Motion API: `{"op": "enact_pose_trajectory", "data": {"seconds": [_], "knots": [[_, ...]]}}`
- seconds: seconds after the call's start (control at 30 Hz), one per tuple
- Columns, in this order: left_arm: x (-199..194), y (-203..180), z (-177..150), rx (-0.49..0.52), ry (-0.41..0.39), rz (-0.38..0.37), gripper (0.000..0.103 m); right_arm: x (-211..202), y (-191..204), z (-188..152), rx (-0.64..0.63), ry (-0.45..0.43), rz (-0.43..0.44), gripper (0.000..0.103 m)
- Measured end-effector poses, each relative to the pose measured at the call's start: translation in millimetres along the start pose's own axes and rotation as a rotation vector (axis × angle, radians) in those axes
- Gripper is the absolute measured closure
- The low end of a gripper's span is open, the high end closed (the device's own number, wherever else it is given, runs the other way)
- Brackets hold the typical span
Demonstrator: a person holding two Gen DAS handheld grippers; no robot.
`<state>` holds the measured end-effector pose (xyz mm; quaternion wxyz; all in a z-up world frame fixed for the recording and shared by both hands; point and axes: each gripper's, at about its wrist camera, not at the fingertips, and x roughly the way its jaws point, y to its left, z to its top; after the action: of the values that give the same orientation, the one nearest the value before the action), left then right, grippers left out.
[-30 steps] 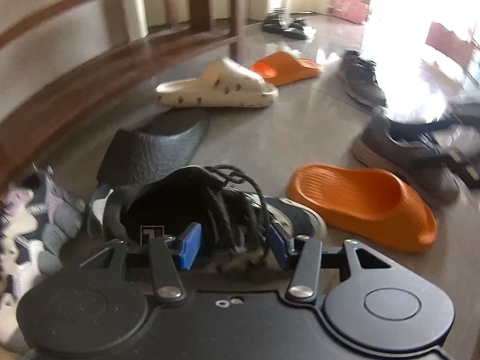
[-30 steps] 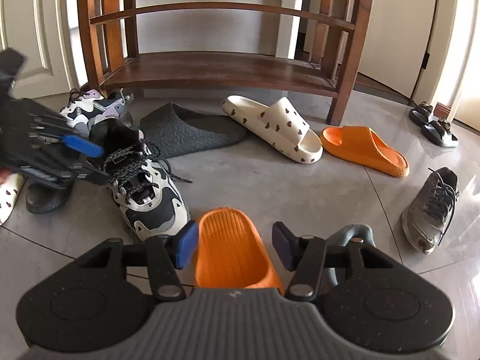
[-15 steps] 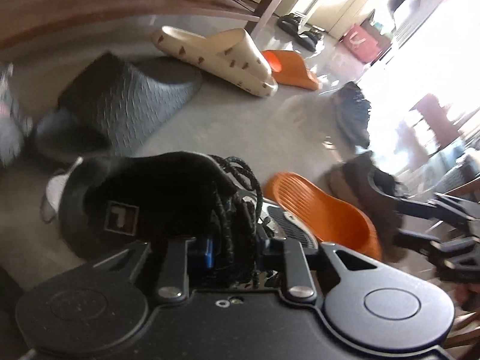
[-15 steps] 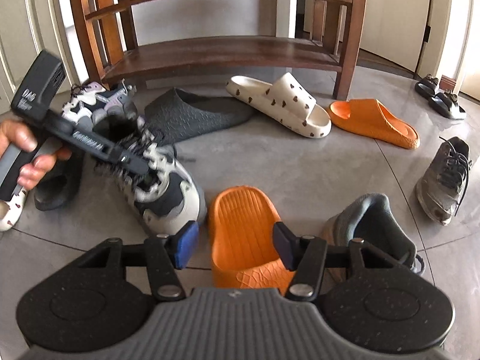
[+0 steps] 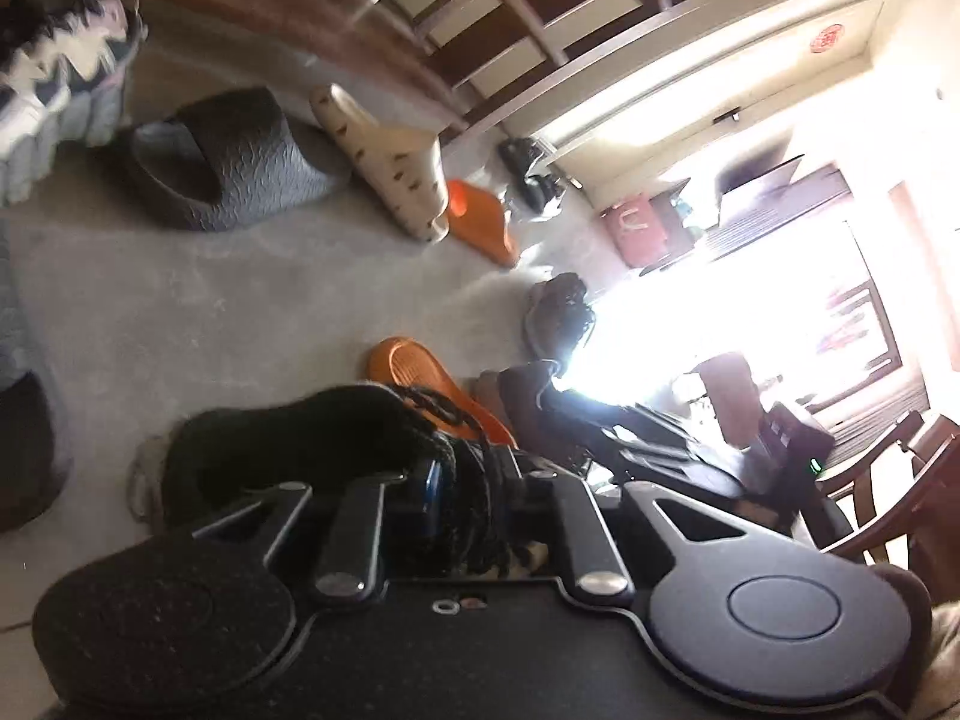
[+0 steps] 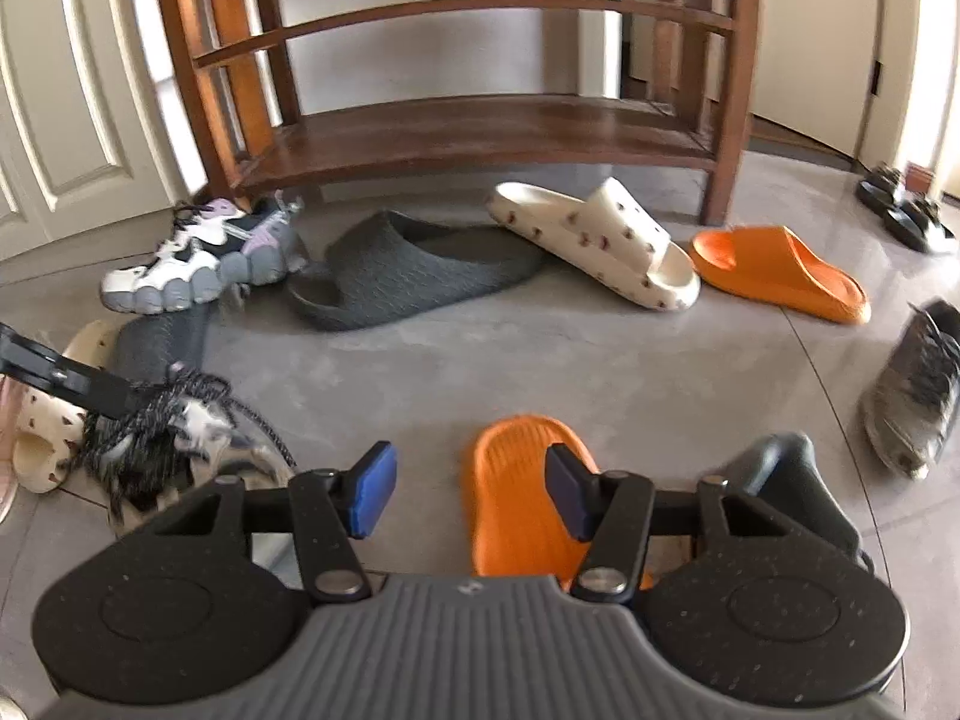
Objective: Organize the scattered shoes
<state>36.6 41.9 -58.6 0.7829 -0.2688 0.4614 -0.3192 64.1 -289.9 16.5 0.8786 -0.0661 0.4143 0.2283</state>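
My left gripper (image 5: 471, 480) has its jaws clamped on the laces and tongue of a black sneaker (image 5: 312, 444); through the right camera that sneaker (image 6: 180, 432) hangs at the far left, laces bunched under the left gripper (image 6: 90, 387), and motion blur keeps me from telling whether its sole touches the floor (image 6: 540, 354). My right gripper (image 6: 468, 489) has its jaws spread wide with nothing between them, held over the near orange slide (image 6: 516, 498), which lies flat on the floor with its toe pointing away from me. A dark shoe (image 6: 792, 480) sits just right of that slide.

Further back, in front of the wooden rack (image 6: 480, 126), a row lies on the floor: a white and lilac sneaker (image 6: 204, 252) at the left, a grey slipper (image 6: 408, 270), a cream spotted slide (image 6: 600, 240) overlapping the grey one's toe, then a second orange slide (image 6: 780, 270). A grey trainer (image 6: 918, 384) sits at the right edge, and black sandals (image 6: 906, 213) are well apart, near the doorway. Another cream slide (image 6: 42, 426) and a second grey slipper (image 6: 156, 348) lie beside the held sneaker. The rack's shelves are bare.
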Motion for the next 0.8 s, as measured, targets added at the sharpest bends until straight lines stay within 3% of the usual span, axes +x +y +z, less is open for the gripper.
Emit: {"op": "enact_pose_trajectory", "data": {"seconds": [0.07,0.27,0.4,0.63,0.8], "knots": [[-11,-2,-6,0.001,-0.014,-0.004,0.091,4,11,7,-0.041,-0.001,0.005,0.044],[4,11,-21,0.033,0.05,0.052,0.091,3,39,10,-0.111,0.0,0.015,0.044],[13,12,-25,0.085,0.119,0.024,0.091,-4,42,1,-0.154,0.001,-0.011,0.044],[60,-20,-16,0.348,0.278,-0.019,0.091,-14,16,-13,-0.082,0.033,-0.045,0.044],[96,-52,-7,0.537,0.351,-0.044,0.09,-26,4,-23,-0.09,0.029,-0.077,0.044]]}}
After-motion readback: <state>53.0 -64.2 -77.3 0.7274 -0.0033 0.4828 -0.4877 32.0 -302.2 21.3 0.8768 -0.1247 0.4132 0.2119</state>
